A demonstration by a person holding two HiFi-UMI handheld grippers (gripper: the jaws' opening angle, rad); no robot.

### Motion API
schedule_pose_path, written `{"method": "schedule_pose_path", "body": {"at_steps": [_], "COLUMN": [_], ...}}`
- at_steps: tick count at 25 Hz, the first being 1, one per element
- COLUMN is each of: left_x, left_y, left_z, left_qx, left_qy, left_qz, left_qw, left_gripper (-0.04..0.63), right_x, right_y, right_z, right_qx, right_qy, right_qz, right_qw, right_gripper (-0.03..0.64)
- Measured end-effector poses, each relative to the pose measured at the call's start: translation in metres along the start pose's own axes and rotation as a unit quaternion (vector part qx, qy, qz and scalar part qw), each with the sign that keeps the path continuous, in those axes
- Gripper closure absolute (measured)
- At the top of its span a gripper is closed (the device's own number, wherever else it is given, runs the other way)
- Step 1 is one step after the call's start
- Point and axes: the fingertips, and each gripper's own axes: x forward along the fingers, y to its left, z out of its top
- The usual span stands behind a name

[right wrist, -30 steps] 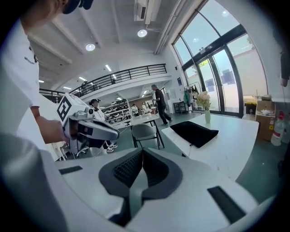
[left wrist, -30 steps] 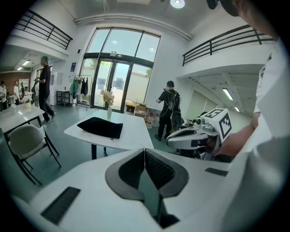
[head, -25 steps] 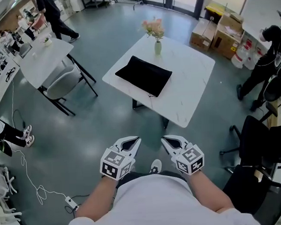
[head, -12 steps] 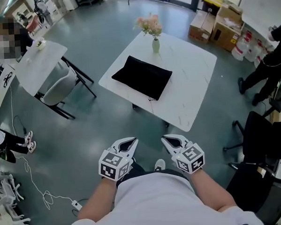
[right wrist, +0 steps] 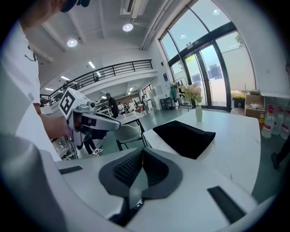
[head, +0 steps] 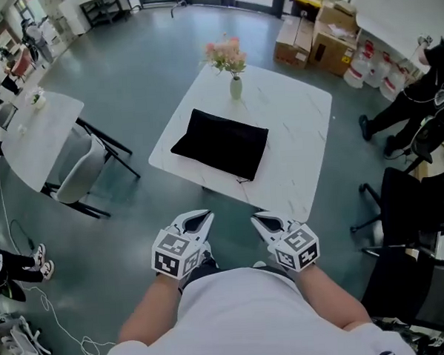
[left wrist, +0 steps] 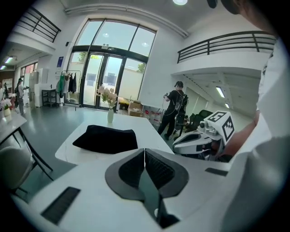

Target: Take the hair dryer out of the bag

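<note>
A flat black bag (head: 222,143) lies on a white square table (head: 295,154) ahead of me; it also shows in the left gripper view as the bag (left wrist: 106,138) and in the right gripper view as the bag (right wrist: 184,137). No hair dryer is visible; the bag hides whatever is inside. My left gripper (head: 200,219) and right gripper (head: 260,221) hang in front of my body, short of the table's near edge, both shut with nothing between the jaws. In the left gripper view the jaws meet (left wrist: 144,156); the right gripper's jaws (right wrist: 141,156) meet too.
A vase of pink flowers (head: 231,65) stands at the table's far side. A second white table (head: 34,142) with a chair (head: 77,180) is at the left. Black office chairs (head: 417,222) stand at the right, cardboard boxes (head: 315,38) behind, and a person (head: 415,100) at far right.
I have walked closer to the table: the bag and table have slid nearer and lower in the head view. Both grippers stay shut, side by side.
</note>
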Motion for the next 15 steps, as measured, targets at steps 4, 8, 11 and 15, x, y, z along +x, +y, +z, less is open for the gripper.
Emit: {"method": "schedule_pose_path", "body": {"at_steps": [4,8,11,15], "left_x": [0.001,-0.001,0.001,0.007], "left_y": [0.053,0.086,0.103,0.125], "left_z": [0.028,0.031,0.02,0.015], "left_qx": [0.018,0.021,0.03,0.032], "left_qy": [-0.011,-0.002,0.019,0.042], "left_qz": [-0.017,-0.046,-0.069,-0.087], "left_qw": [0.9996,0.9987,0.997,0.9948], "left_gripper": [0.578,0.578,0.578,0.578], "right_x": [0.035,0.065,0.082,0.09], "right_y": [-0.005,-0.001,0.0,-0.005], "right_z": [0.025,0.041,0.044,0.045], "right_qx": [0.022,0.038,0.053,0.072], "right_qy": [-0.008,-0.012,-0.014,-0.012], "right_qz": [-0.029,-0.056,-0.079,-0.108], "right_qw": [0.999,0.998,0.995,0.991], "right_gripper": [0.6,0.6,0.6,0.6]}}
